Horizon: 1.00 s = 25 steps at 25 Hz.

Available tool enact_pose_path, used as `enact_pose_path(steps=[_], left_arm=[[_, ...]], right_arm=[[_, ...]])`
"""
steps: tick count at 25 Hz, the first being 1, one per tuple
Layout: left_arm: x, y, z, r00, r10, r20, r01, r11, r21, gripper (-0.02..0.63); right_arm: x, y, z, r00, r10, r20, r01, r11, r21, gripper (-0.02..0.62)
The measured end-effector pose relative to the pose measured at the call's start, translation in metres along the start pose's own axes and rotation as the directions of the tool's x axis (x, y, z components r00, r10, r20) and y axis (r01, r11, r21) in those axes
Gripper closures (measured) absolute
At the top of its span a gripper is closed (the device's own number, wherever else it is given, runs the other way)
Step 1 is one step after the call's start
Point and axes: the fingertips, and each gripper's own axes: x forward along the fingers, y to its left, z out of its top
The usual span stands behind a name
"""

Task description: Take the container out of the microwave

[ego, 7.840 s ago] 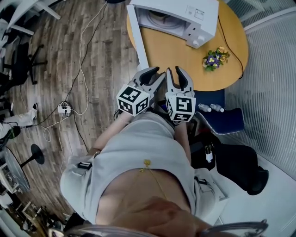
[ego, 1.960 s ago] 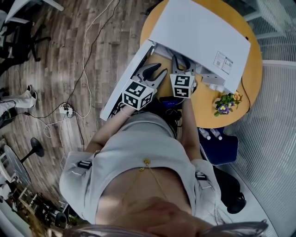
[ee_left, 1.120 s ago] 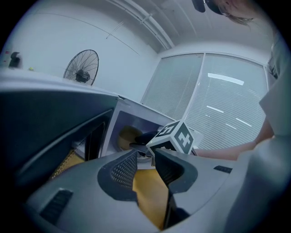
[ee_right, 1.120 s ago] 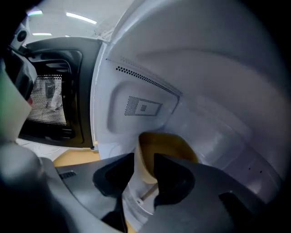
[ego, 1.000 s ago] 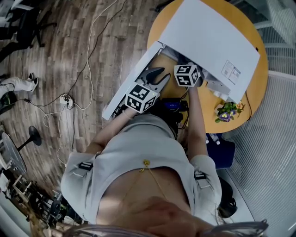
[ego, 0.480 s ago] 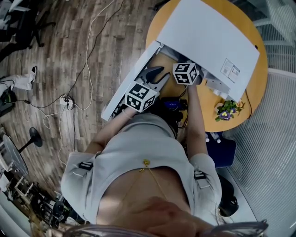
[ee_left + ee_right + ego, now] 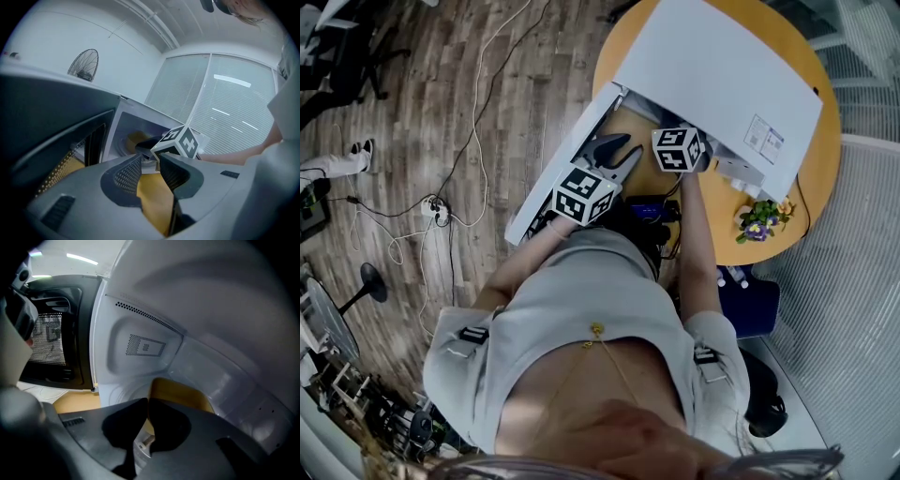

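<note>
1. Appliance: the white box-shaped microwave oven [image 7: 722, 66] stands on the round yellow-brown wooden table [image 7: 717, 220]. Its white-framed door with the dark mesh window [image 7: 579, 141] is swung fully open to the person's left. The opening step is judged complete.

2. Task item: the shallow yellow plastic container [image 7: 180, 392] sits on the cavity floor, inside the white walls, towards the middle. It has not been brought out past the door frame.

3. Right gripper [image 7: 146, 404]: it is extended into the cavity. In the head view only its marker cube shows at the cavity mouth, and the jaws are under the oven's top. In the right gripper view the dark jaws are drawn together at the container's near left edge. The thin wall appears pinched between them, so the grasp is judged made, though how deep the bite goes cannot be confirmed.

4. Left gripper [image 7: 151, 161]: it is held outside the oven, in front of the open door and just beside the right arm. The jaws stand a little apart, with only bare tabletop showing in the gap. It carries nothing.

5. Progress: access and grasp are done. What is left is to lift the container, draw it out through the opening and set it down outside.

6. Risk noted: an edge grip on a thin wall may let the container tip.
</note>
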Motion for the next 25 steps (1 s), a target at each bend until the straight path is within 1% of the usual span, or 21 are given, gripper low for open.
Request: enact_pose_path(steps=[25], left_arm=[[-0.0011,-0.0047,0.0004,1.0,-0.011,0.003,0.011,1.0,0.013,0.48]], right_arm=[[-0.005,0.0011,-0.0053,1.0,0.011,-0.018,-0.011,1.0,0.011,0.563]])
